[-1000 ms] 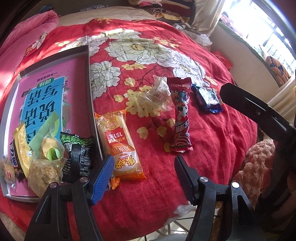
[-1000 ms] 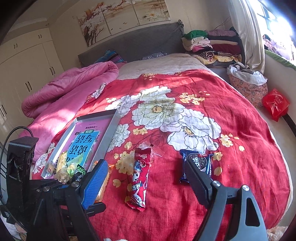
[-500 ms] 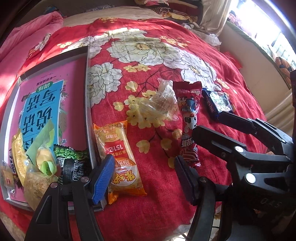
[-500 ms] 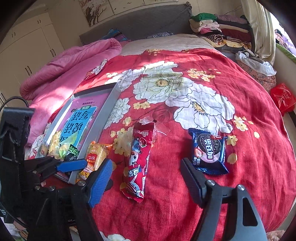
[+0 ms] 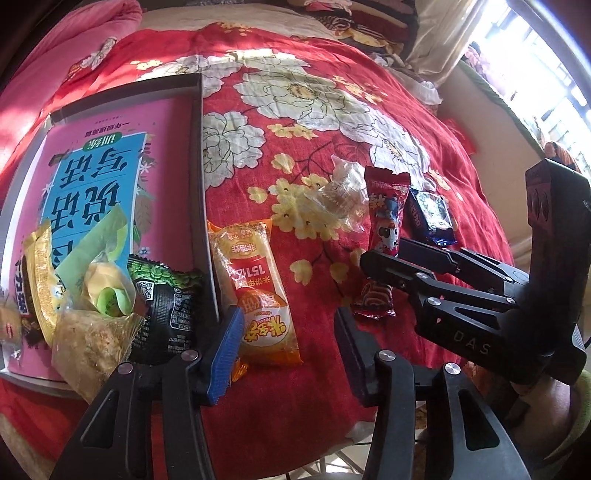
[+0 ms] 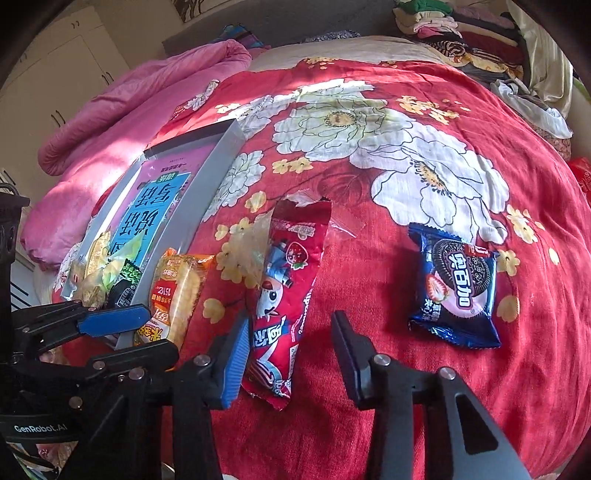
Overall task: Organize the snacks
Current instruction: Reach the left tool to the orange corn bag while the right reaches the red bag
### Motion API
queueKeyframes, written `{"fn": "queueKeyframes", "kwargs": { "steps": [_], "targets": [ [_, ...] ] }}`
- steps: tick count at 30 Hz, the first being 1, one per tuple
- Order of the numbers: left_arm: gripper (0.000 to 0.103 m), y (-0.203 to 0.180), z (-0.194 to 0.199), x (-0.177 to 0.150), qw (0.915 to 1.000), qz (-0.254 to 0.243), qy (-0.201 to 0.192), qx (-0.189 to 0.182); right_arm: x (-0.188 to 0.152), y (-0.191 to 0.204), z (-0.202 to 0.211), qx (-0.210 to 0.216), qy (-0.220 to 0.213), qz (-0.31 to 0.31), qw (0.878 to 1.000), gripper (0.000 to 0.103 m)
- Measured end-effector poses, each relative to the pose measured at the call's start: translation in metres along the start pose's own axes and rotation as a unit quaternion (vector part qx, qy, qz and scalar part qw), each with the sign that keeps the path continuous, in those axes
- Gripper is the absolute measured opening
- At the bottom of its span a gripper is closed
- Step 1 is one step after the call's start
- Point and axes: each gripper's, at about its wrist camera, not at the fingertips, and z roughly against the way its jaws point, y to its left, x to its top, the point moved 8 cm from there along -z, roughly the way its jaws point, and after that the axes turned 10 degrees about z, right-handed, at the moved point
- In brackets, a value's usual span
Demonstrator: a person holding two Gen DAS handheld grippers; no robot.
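The left gripper straddled the orange packet lying beside the grey tray on the red bedspread, jaws closing, not yet pressing it. The right gripper hung over the red packet, jaws closing, apart; a blue biscuit packet lay nearby

A red bedspread printed with large white flowers covered the bed; a rumpled pink quilt lay bunched along its left edge. Folded clothes were stacked at the far right corner by a pale curtain; white cupboards stood beyond the quilt.
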Motion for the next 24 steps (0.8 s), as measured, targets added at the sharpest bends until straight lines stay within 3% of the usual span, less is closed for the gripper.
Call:
{"fn": "queueKeyframes", "kwargs": {
  "steps": [5, 12, 16, 19, 21, 24],
  "targets": [
    [0.052, -0.003, -0.009, -0.001, 0.9987, -0.018, 0.012, 0.046, 0.001, -0.005, 0.002, 0.007, -0.004, -0.012, 1.0, 0.045],
    [0.052, -0.011, -0.024, 0.005, 0.991, -0.061, -0.01, 0.119, 0.002, -0.005, 0.001, 0.014, -0.004, -0.015, 1.0, 0.044],
    [0.048, -0.015, -0.033, 0.006, 0.9774, -0.121, -0.034, 0.17, 0.002, -0.005, 0.0, 0.019, -0.004, -0.018, 1.0, 0.044],
    [0.031, -0.014, -0.035, 0.006, 0.9634, -0.162, -0.046, 0.208, 0.002, -0.007, -0.001, 0.022, -0.004, -0.023, 0.999, 0.044],
    [0.031, -0.013, -0.035, 0.007, 0.9623, -0.176, -0.042, 0.203, 0.003, -0.008, -0.001, 0.024, -0.005, -0.026, 0.999, 0.044],
    [0.029, -0.012, -0.03, 0.012, 0.9701, -0.163, -0.041, 0.175, 0.003, -0.007, -0.002, 0.027, -0.005, -0.024, 0.999, 0.044]
  ]
}}
